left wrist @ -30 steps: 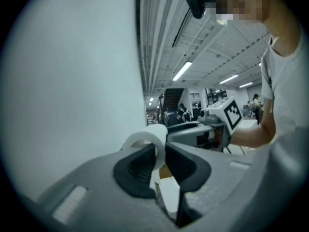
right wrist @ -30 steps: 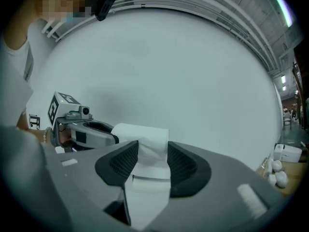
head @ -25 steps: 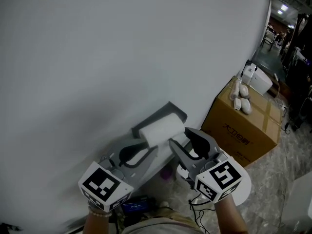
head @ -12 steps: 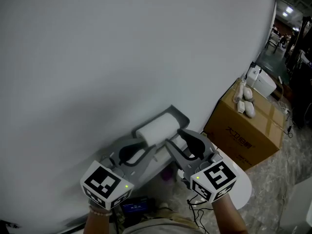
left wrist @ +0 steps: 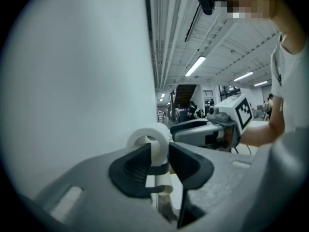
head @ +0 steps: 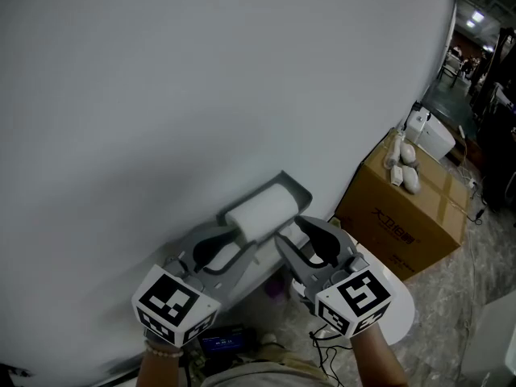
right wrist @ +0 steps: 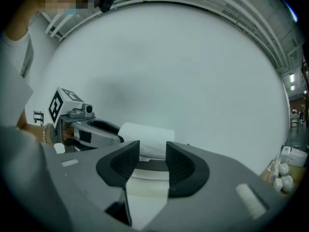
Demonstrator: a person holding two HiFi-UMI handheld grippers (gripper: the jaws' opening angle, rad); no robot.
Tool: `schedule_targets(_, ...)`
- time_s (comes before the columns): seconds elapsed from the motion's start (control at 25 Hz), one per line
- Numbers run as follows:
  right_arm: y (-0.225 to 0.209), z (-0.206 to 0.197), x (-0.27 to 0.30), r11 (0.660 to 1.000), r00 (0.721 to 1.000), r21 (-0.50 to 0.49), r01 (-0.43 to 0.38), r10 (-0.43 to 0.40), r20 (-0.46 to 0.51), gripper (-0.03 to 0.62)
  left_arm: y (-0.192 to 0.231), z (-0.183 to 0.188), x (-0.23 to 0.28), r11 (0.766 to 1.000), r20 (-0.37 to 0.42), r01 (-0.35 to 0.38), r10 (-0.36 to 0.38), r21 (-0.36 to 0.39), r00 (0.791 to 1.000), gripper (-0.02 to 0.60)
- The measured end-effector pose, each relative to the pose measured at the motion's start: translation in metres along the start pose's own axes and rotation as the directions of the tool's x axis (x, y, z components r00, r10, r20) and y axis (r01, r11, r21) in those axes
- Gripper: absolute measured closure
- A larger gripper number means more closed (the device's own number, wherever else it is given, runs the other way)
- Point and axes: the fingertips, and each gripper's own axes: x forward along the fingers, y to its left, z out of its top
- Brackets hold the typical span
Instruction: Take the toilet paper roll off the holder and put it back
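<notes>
A white toilet paper roll (head: 262, 208) lies across a grey wall holder (head: 292, 186). My left gripper (head: 230, 239) is at the roll's left end. Its jaws have just been opening, and in the left gripper view the roll's (left wrist: 147, 134) ring end stands just beyond the left gripper's (left wrist: 159, 151) parted tips, with neither pad pressing on it. My right gripper (head: 297, 230) is at the roll's right end and its jaws have closed a little. In the right gripper view the roll (right wrist: 145, 134) and the holder's bar (right wrist: 149, 165) show past the right gripper's (right wrist: 152, 151) open gap, nothing gripped.
The white wall (head: 201, 95) fills the view behind the holder. A cardboard box (head: 403, 216) with white objects (head: 403, 168) on top stands to the right. A white rounded object (head: 403, 306) sits below my right hand, and a dark device (head: 218, 341) lies on the floor.
The left gripper's jaws have spread wider at the roll's left end. Both hands have stayed about where they were, and the roll remains on the holder.
</notes>
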Motion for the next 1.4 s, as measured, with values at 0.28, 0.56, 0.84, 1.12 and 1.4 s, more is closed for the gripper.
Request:
schedule_targets(0.28, 0.006, -0.007, -0.015, 0.997, 0.998, 0.028, 0.066, -0.066, -0.001, 0.421, -0.001, -0.003, -0.019, 1.0, 0.012, -0.023, 0.023, -0.018, 1.0, 0.465)
schedule_targets(0.56, 0.026, -0.017, -0.034, 0.985, 0.985, 0.036, 0.169, -0.168, -0.027, 0.461, 0.003, -0.015, -0.05, 0.995, 0.016, -0.073, 0.075, -0.06, 0.997, 0.558)
schedule_targets(0.84, 0.049, -0.033, -0.055, 0.964, 0.964, 0.05, 0.262, -0.26, -0.052, 0.545, -0.009, -0.039, -0.071, 0.997, -0.034, -0.062, 0.06, -0.047, 0.998, 0.588)
schedule_targets(1.12, 0.079, -0.048, -0.071, 0.953, 0.952, 0.055, 0.299, -0.294, -0.081, 0.545, -0.025, -0.066, -0.088, 0.998, -0.084, -0.034, 0.03, -0.048, 0.996, 0.588)
schedule_targets(1.4, 0.108, -0.061, -0.087, 0.946, 0.947, 0.082, 0.313, -0.305, -0.104, 0.545, -0.04, -0.085, -0.112, 0.998, -0.125, -0.021, 0.014, -0.06, 0.992, 0.588)
